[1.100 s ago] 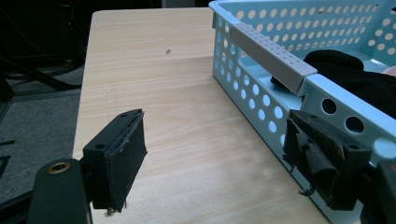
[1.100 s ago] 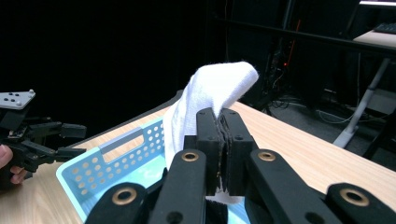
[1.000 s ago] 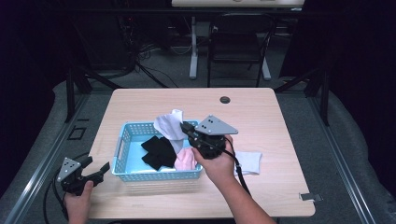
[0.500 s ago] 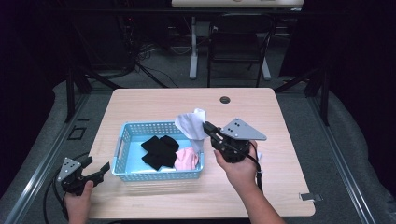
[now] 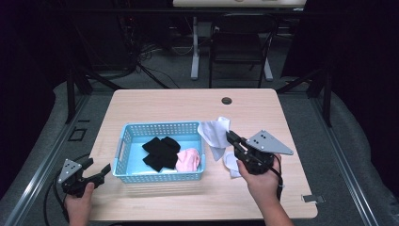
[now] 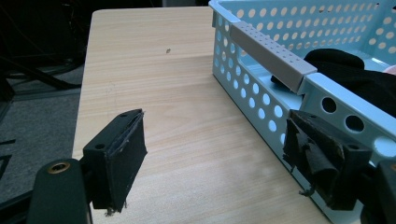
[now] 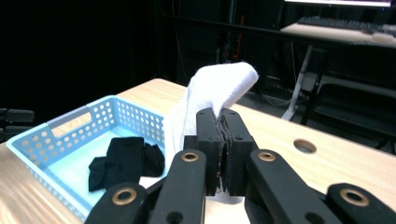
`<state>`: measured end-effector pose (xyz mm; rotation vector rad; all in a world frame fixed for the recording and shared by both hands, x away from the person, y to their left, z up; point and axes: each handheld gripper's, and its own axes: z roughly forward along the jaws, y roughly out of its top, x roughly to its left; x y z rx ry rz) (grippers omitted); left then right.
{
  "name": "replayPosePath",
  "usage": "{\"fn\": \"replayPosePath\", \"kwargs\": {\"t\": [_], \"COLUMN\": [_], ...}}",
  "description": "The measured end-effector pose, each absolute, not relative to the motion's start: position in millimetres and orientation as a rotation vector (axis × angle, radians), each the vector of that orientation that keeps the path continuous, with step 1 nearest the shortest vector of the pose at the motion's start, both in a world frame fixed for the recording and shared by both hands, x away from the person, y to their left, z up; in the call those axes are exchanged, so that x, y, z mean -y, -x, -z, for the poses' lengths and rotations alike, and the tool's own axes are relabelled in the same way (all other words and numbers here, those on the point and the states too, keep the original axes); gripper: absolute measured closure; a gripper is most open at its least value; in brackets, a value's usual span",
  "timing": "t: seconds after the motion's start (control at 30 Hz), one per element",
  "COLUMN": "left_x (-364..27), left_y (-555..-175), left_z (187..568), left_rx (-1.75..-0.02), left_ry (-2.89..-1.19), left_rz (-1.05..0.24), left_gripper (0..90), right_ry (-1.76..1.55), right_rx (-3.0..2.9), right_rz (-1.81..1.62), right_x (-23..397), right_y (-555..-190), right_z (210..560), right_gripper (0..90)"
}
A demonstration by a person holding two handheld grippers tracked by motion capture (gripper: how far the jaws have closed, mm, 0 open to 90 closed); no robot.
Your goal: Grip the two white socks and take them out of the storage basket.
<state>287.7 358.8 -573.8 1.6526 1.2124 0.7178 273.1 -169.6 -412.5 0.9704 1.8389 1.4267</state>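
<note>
white sock [image 5: 215, 134] clamped in right tongs [image 5: 231, 137], blue basket [image 5: 160, 176] holding black socks [image 5: 160, 151], pink cloth [image 5: 189, 160]

A dark room is surrounding the wooden table [image 5: 155, 103]; a black chair [image 5: 240, 52] is standing on grey carpet [image 5: 301, 94] behind it.

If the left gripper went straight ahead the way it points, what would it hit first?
Probably the blue basket: the left gripper hangs open, and its right-hand jaw in its own view sits close against the basket's near corner wall. Between the jaws lies bare table.
</note>
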Motion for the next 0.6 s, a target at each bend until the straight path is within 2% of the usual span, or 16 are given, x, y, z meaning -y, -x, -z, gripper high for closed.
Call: {"fn": "replayPosePath", "kwargs": {"t": [0.3, 0.6], "left_x": [-360.1, -359.2], "left_y": [-287.2, -288.3], "left_z": [574.2, 574.0], "left_rx": [-1.224, -1.222], "left_ry": [-1.647, -1.649], "left_rz": [-0.723, -0.725], "left_gripper": [20.7, 20.7], "right_ry": [-1.088, -1.273], "right_rx": [-1.865, -1.899], "right_rz": [-1.382, -1.235], "right_x": [188.2, 217.4], "right_y": [-270.8, -284.0], "right_z": [448.7, 496.8], "right_gripper": [87.8, 87.6]}}
